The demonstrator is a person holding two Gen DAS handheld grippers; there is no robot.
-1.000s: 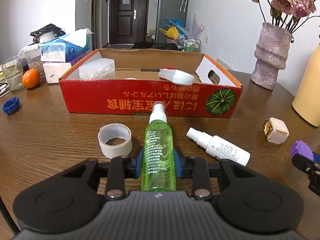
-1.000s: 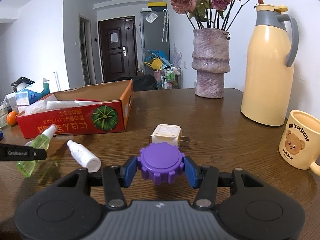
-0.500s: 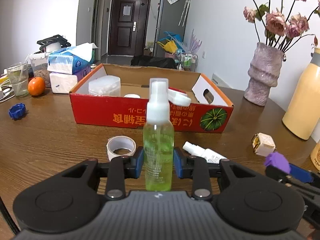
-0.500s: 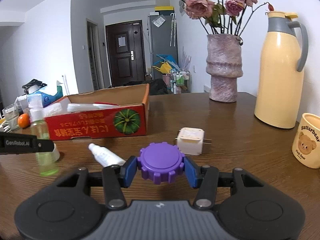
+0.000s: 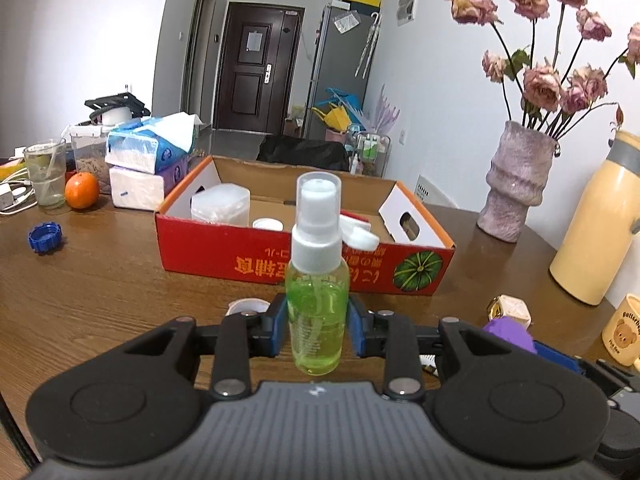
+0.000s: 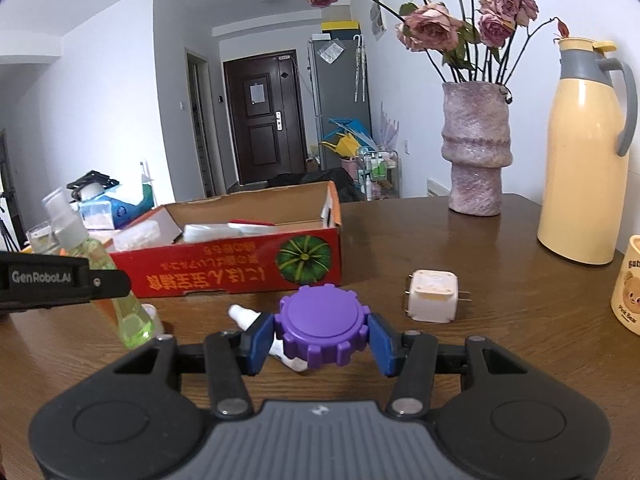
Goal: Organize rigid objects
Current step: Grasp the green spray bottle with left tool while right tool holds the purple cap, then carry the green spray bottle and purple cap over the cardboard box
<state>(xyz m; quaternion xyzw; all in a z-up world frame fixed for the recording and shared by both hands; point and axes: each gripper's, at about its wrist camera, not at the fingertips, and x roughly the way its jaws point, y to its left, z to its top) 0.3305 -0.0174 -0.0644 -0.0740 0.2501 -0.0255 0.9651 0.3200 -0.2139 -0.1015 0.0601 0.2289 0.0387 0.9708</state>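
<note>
My left gripper [image 5: 317, 330] is shut on a green spray bottle [image 5: 317, 300], held upright above the table in front of the red cardboard box [image 5: 280, 258]; the bottle also shows in the right wrist view [image 6: 120, 296]. My right gripper [image 6: 322, 338] is shut on a purple ridged cap [image 6: 323, 330], held above the table, near the box's right end [image 6: 240, 274]. A white spray bottle [image 6: 248, 316] lies on the table, partly hidden behind the cap. A white charger plug [image 6: 434, 296] lies right of it. A tape roll [image 5: 246, 306] is mostly hidden behind my left finger.
The box holds a clear plastic container [image 5: 220, 204] and white items. A blue cap [image 5: 45, 237], an orange [image 5: 81, 189], a glass and tissue packs [image 5: 148, 148] stand at the left. A vase [image 6: 476, 160], a yellow thermos [image 6: 584, 176] and a bear mug [image 6: 628, 292] stand at the right.
My left gripper has lifted the green bottle off the table and turned it upright. My right gripper has risen with the purple cap. The box looks closer.
</note>
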